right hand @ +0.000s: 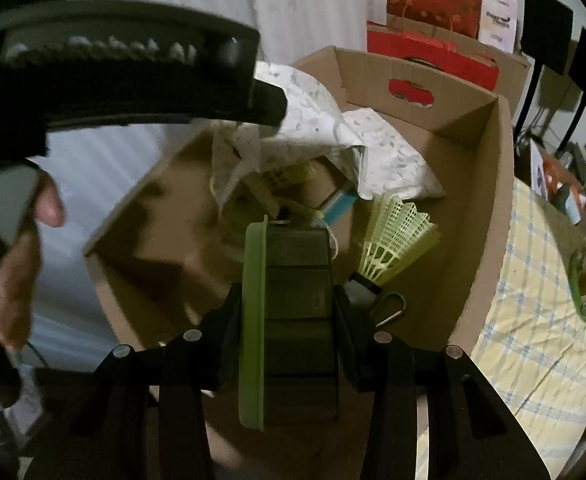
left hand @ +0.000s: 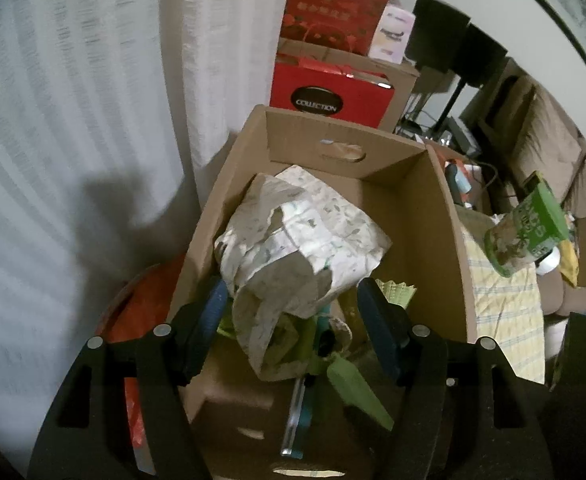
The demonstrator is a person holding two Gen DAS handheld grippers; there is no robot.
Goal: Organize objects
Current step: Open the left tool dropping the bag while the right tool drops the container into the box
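Note:
An open cardboard box [left hand: 433, 216] holds a crumpled white patterned paper wrap [left hand: 297, 240] and small items. My left gripper [left hand: 293, 304] is over the box, its blue fingers [left hand: 209, 312] wide on either side of the wrap's lower end; I cannot tell if they touch it. My right gripper [right hand: 289, 304] is shut on a dark container with a green lid [right hand: 293, 320], held over the box [right hand: 489, 208]. A yellow-green plastic shuttlecock [right hand: 397, 240] lies in the box just right of it. The wrap [right hand: 333, 140] and the left gripper's body [right hand: 125, 76] show above.
Red gift bags [left hand: 329, 92] and a carton stand behind the box, with a white curtain [left hand: 73, 120] to the left. A yellow checked cloth [left hand: 505, 300] lies to the right with a green snack packet [left hand: 529, 228]. A sofa [left hand: 545, 148] and speaker stands are farther right.

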